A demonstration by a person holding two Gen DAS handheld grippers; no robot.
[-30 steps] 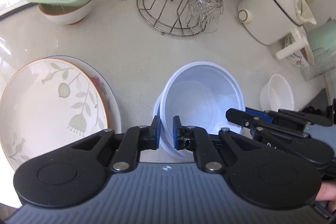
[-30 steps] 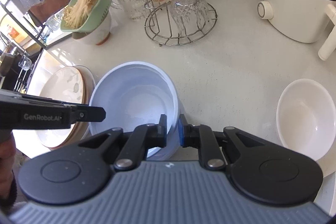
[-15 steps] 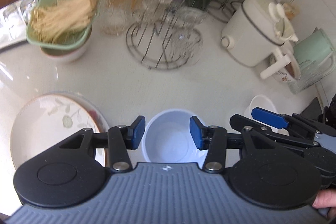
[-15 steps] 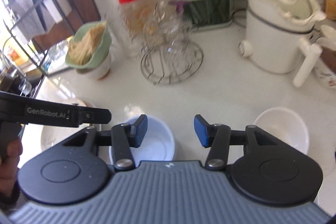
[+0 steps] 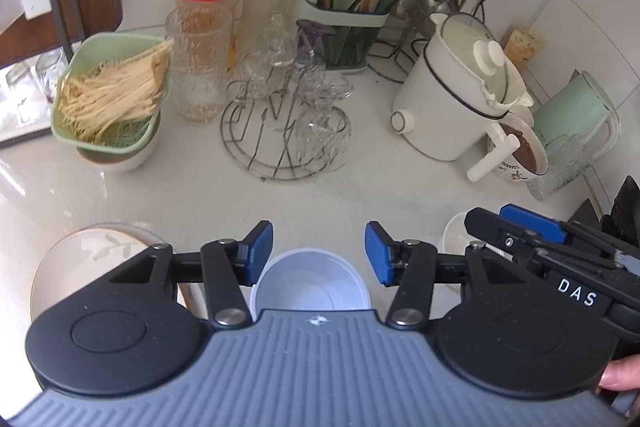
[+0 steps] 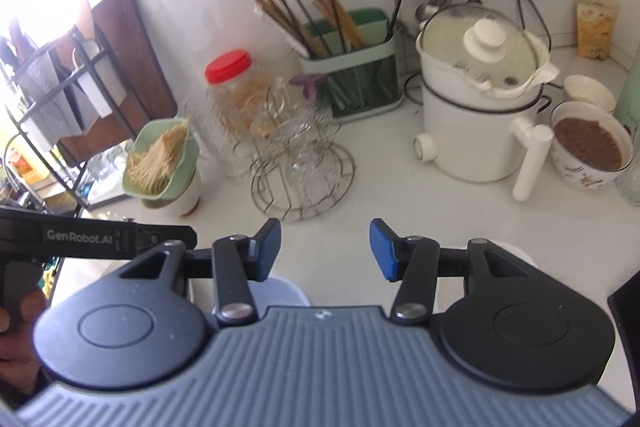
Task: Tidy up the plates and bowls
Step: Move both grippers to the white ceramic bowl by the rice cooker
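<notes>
white counter point(image 5: 192, 195); blue bowl point(image 5: 308, 285) below opening left tool point(image 5: 319, 253), untouched.

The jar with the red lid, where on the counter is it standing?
The jar with the red lid stands at the back of the counter, between the green basket of noodles and the chopstick holder, behind the wire glass rack.
</notes>
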